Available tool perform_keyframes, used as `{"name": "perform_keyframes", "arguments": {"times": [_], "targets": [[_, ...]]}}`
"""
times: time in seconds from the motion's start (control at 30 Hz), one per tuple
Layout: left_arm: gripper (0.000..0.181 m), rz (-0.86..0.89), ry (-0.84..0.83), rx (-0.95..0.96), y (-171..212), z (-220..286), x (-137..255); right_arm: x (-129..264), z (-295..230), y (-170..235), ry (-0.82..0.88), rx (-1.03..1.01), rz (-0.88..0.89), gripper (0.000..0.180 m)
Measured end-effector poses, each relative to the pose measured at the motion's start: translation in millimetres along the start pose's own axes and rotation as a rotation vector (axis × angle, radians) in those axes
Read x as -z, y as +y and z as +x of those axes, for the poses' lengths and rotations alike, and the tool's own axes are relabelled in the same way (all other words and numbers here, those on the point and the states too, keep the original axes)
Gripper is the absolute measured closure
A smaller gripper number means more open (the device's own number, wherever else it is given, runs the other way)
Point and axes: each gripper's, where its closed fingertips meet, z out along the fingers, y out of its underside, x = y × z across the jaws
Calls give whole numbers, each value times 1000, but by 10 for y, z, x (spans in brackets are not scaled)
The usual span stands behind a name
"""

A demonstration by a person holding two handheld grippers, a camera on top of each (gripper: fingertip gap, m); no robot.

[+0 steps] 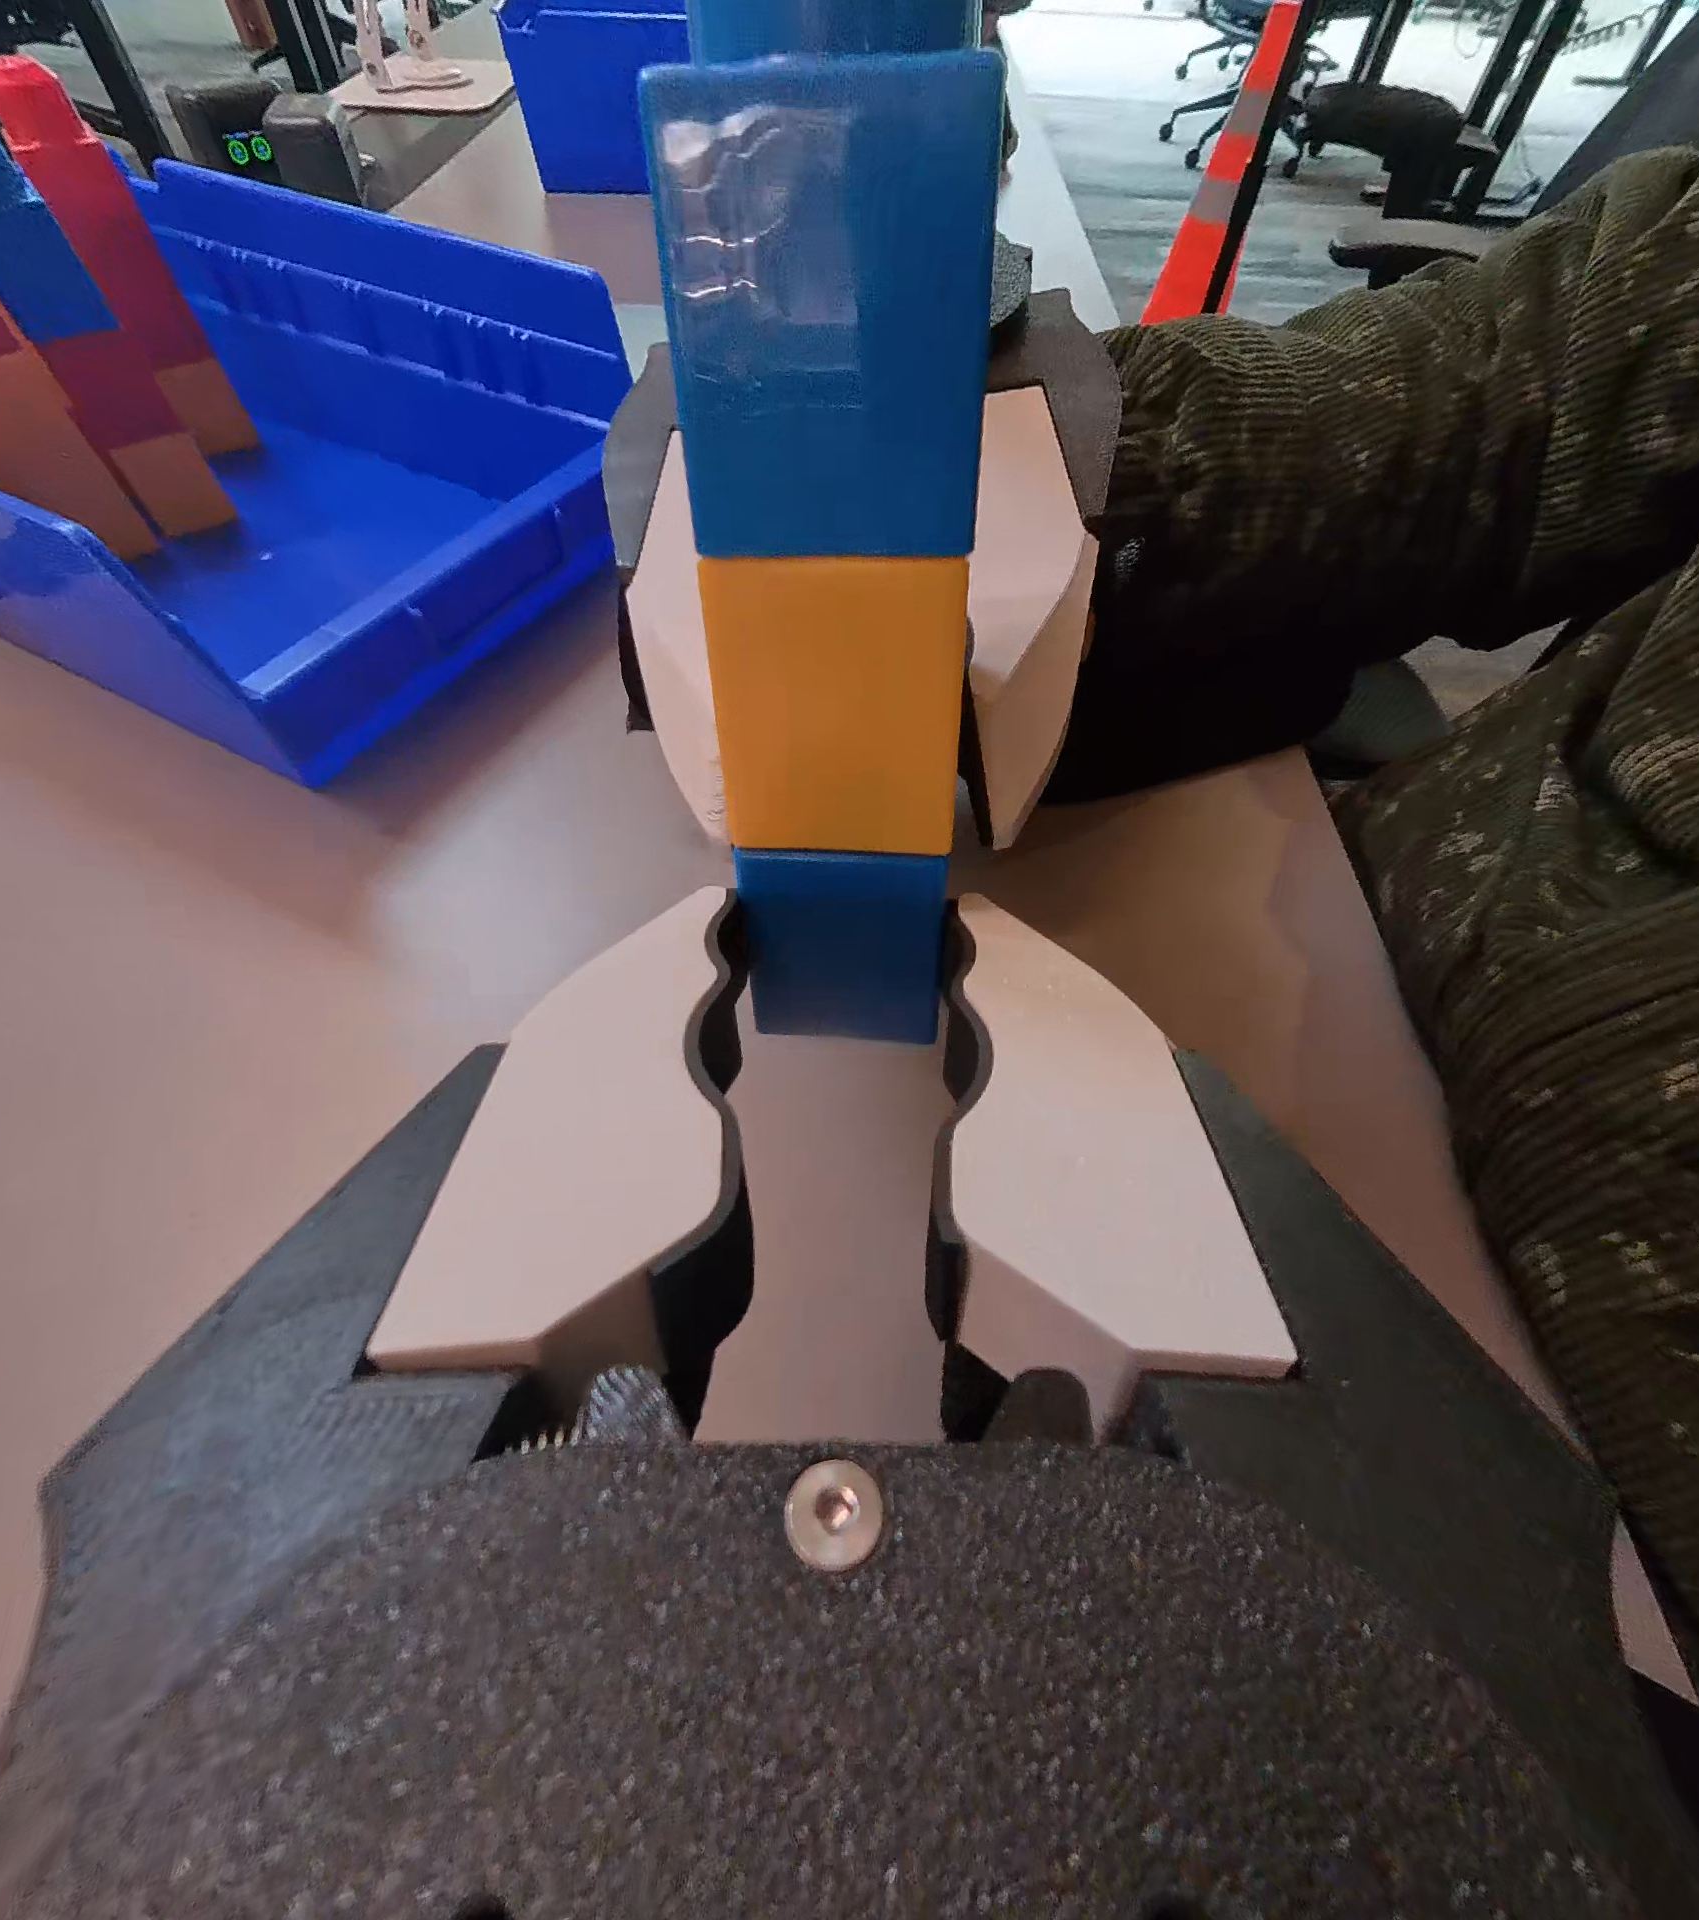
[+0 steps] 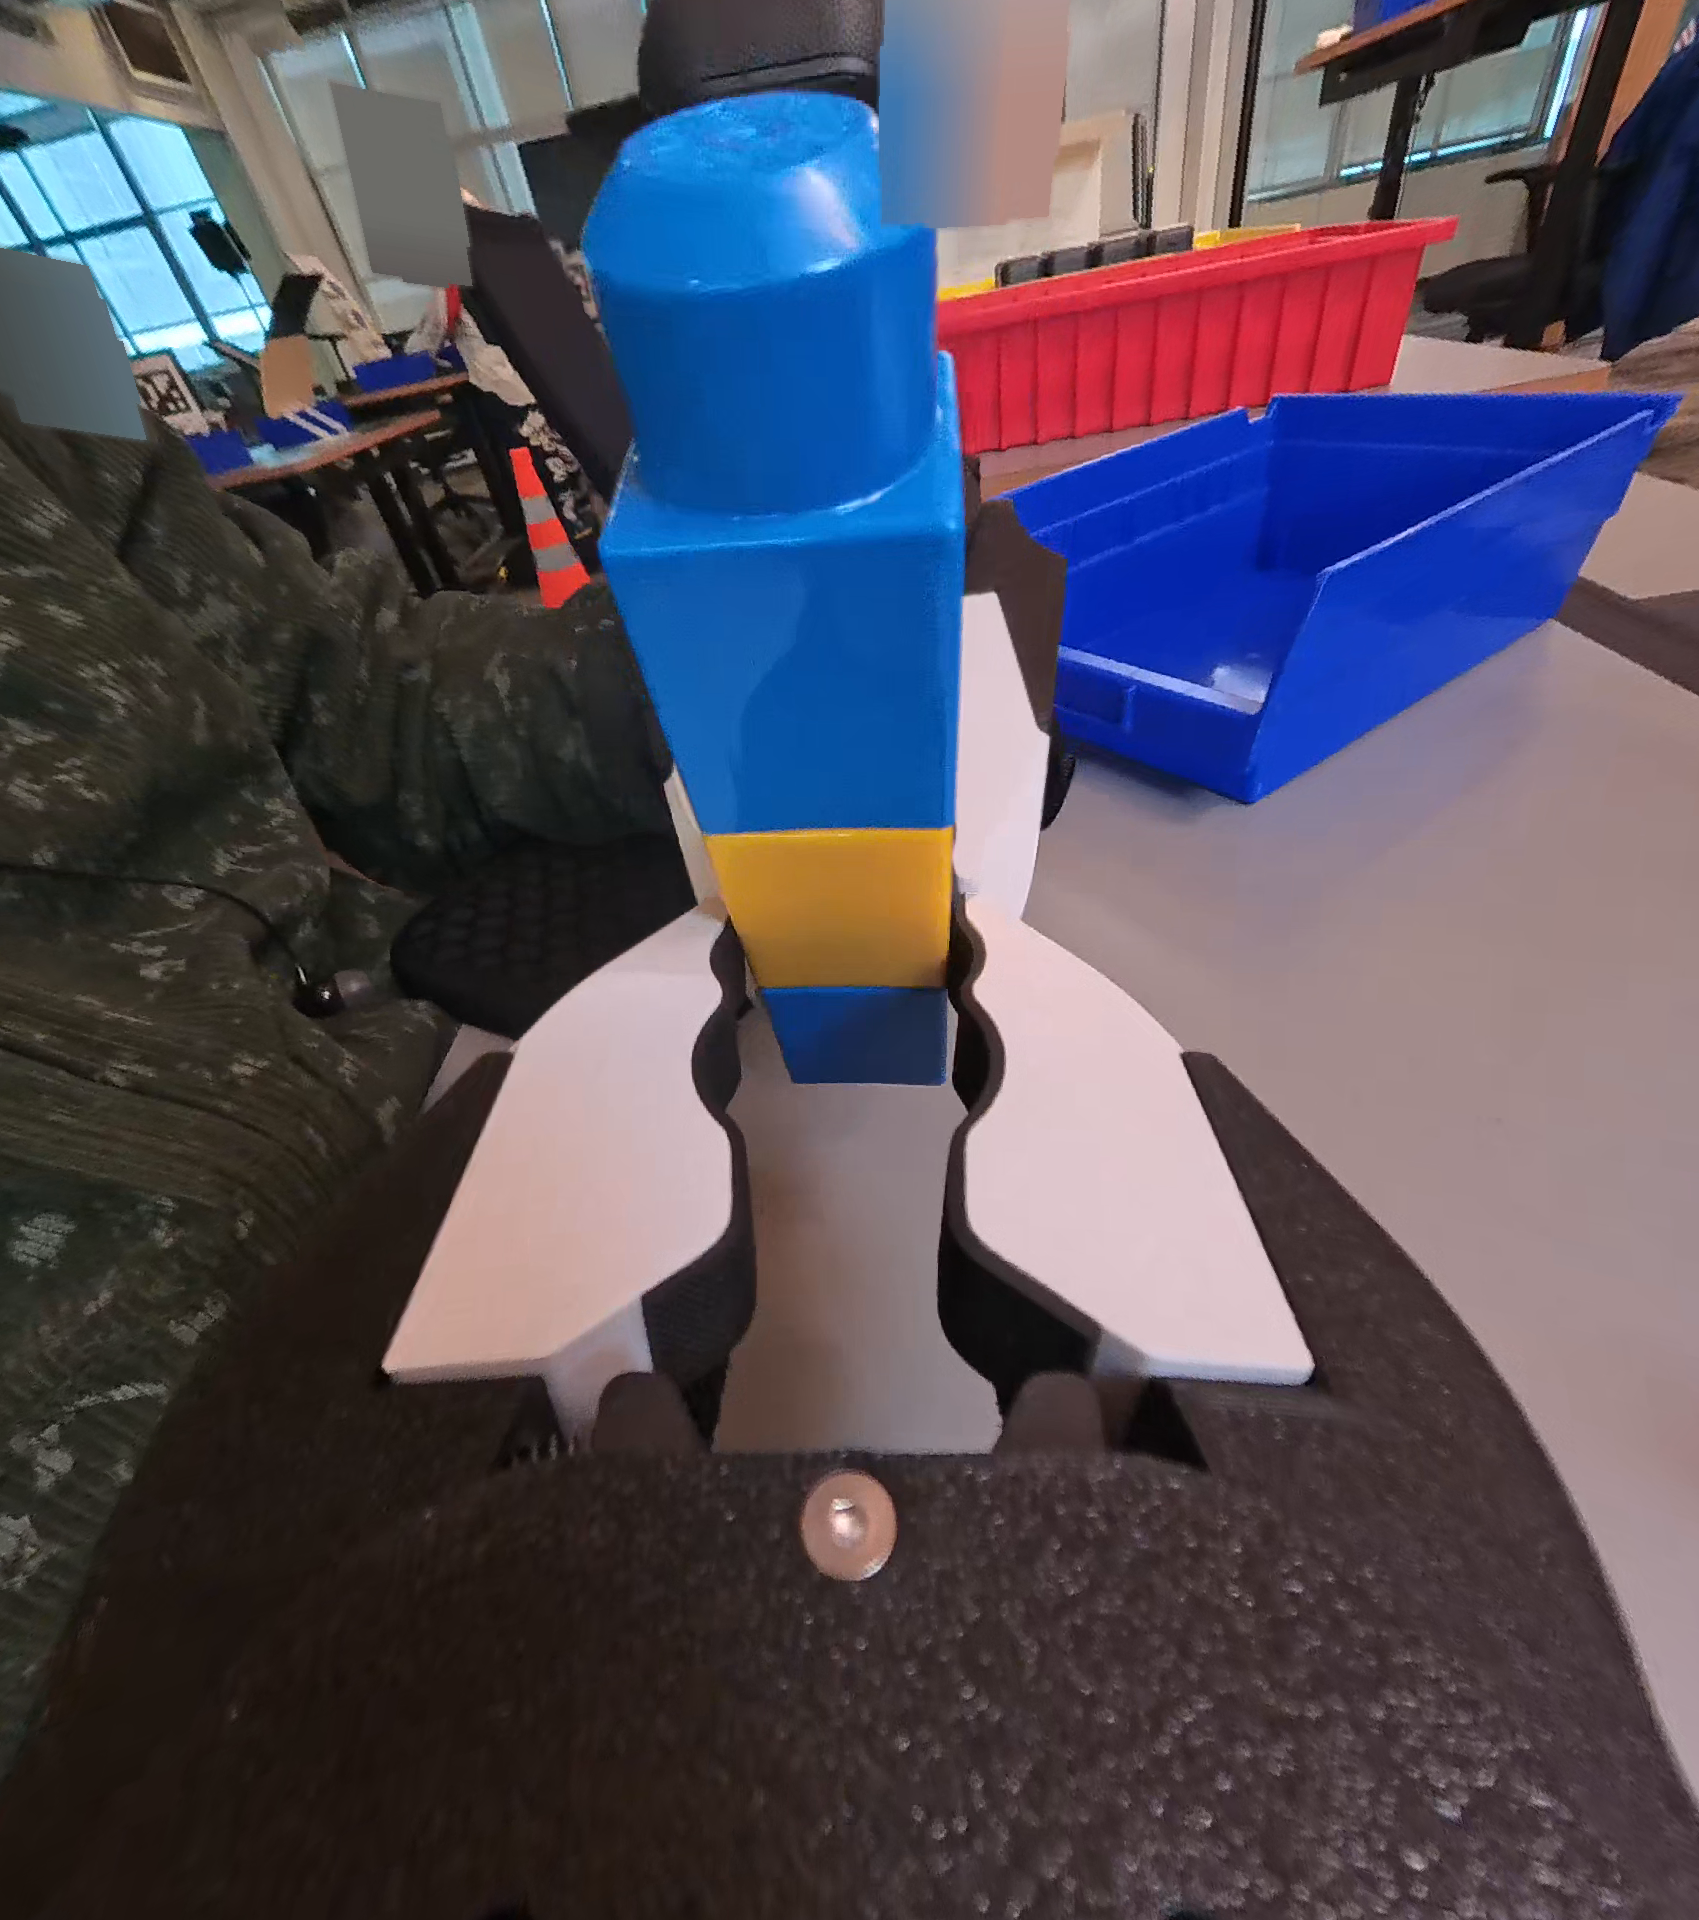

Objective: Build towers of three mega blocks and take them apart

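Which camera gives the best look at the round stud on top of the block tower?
The right wrist view: the top blue block's stud shows whole, rounded top included. The left wrist view crops it at the frame's upper edge, showing only a sliver.

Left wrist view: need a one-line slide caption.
Left gripper clamps the bottom blue block of a blue-yellow-blue tower while the right gripper flanks the yellow block.
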Motion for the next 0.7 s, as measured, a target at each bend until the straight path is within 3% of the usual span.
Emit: {"name": "perform_keyframes", "arguments": {"times": [0.13, 0.33, 0.37, 0.4, 0.47, 0.63, 0.7], "targets": [[145, -40, -30, -5, 77, -52, 28, 90, 33, -139, 26, 21, 59, 141], [145, -117, -29, 10, 327, -101, -12, 368, 172, -367, 114, 43, 138, 122], [145, -129, -28, 9, 352, -100, -27, 358, 149, -349, 102, 49, 127, 126], [145, -144, -29, 6, 379, -100, -39, 340, 112, -325, 83, 58, 111, 142], [145, -161, -29, -1, 417, -93, -55, 317, 92, -291, 89, 75, 69, 147], [138, -12, -133, 38, 182, -292, 52, 609, 238, -560, 206, 151, 16, 148], [151, 101, -193, 59, 59, -421, 160, 962, 464, -811, 309, 149, 8, 147]]}}
